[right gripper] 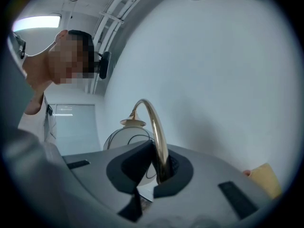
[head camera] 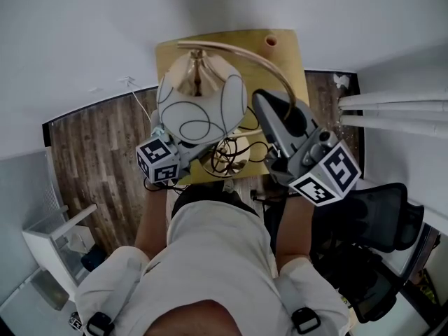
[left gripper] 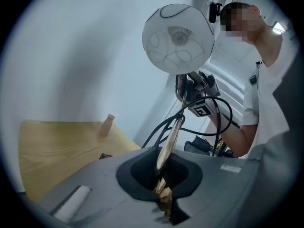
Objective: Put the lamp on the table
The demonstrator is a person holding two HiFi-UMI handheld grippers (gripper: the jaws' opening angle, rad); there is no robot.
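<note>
Lamp (head camera: pixel 199 107), brass with globe shade: held over the wooden table (head camera: pixel 287 61) by 2 tools. Left tool (left gripper: pixel 164 194) clamped on its brass stem; right tool (right gripper: pixel 161 170) clamped on its curved arm.

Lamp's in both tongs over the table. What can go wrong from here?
1. The left tongs and right tongs pinch the lamp only by its thin gold stem; the globe could swing or slip.
2. The loose black cord could snag or get trapped under the lamp.
3. The small vase at the far corner of the table could get knocked.
</note>
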